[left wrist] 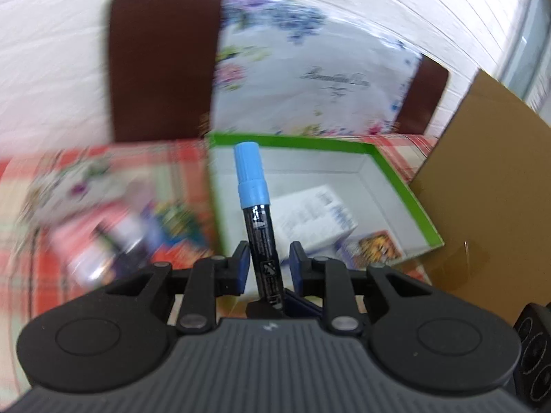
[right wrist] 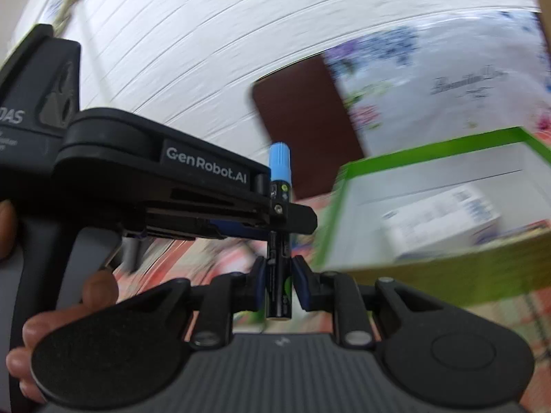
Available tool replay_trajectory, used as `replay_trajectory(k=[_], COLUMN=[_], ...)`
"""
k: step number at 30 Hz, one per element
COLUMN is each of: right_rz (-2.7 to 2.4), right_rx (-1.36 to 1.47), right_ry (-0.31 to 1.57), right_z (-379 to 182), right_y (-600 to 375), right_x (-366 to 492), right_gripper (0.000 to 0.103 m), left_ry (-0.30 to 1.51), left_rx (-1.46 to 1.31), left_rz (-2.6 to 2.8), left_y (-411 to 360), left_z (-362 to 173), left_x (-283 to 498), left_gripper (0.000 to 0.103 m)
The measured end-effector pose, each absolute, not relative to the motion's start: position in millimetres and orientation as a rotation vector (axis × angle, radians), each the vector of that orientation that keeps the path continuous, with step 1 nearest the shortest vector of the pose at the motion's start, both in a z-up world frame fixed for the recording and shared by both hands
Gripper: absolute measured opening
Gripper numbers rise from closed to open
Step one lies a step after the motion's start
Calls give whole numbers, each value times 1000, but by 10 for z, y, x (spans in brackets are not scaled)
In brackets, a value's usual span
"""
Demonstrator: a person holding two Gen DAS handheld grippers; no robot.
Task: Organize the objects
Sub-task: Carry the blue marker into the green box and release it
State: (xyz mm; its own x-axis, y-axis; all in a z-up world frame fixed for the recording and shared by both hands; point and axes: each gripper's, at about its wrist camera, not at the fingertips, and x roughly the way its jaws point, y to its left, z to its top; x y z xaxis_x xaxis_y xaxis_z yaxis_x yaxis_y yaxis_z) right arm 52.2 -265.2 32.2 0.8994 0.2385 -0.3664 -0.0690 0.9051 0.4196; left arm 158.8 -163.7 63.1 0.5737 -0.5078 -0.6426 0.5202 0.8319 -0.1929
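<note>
Left gripper (left wrist: 268, 258): blue-padded jaws clamped on a black-barrelled marker with a light blue cap (left wrist: 254, 206); marker stands nearly upright, cap end up and forward, barrel base seated low between the fingers. Behind and to the right of the marker sits a shallow open box with a bright green rim and white inside (left wrist: 396, 172). Inside it lie a white rectangular carton with blue print (left wrist: 316, 220) and, nearer the front right corner, a small packet with an orange and yellow picture (left wrist: 377, 246). The box rests on a red and cream checked tablecloth (left wrist: 403, 148). A plain brown cardboard panel (left wrist: 482, 179) stands just beside the box on the right. To the left, on the cloth, a blurred heap of mixed coloured items (left wrist: 131, 227); contents cannot be told. Beyond the table: a dark brown chair back (left wrist: 162, 65) draped with a white floral cloth (left wrist: 310, 79). Right gripper (right wrist: 279, 284): jaws closed on a slim black cylinder with green markings (right wrist: 279, 285), held upright; what it is cannot be read for certain. In the right wrist view the left gripper crosses from the left with the blue-capped marker in front, a person's hand (right wrist: 51, 309) around its handle; the green-rimmed box lies to the right, blurred.
</note>
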Motion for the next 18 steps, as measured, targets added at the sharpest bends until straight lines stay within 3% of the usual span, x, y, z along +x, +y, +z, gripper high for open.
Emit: replay_trajectory(k=[5,9,18], right_rz=[89,48,4], right_rx=[461,412,326], right_ry=[419,440,380], right_z=[232,67,86], right_y=[-2982,-3068,-2990], right_x=[881,1108,803], right_gripper=[18,27,31], left_ry=[756,761,764], left_rx=[79,125,94], left_rz=[-608,-546,-530], left_y=[-1965,-2036,-1855], left_z=[529,409,344], left_x=[1908,2083,1920], left_gripper=[27,36,37])
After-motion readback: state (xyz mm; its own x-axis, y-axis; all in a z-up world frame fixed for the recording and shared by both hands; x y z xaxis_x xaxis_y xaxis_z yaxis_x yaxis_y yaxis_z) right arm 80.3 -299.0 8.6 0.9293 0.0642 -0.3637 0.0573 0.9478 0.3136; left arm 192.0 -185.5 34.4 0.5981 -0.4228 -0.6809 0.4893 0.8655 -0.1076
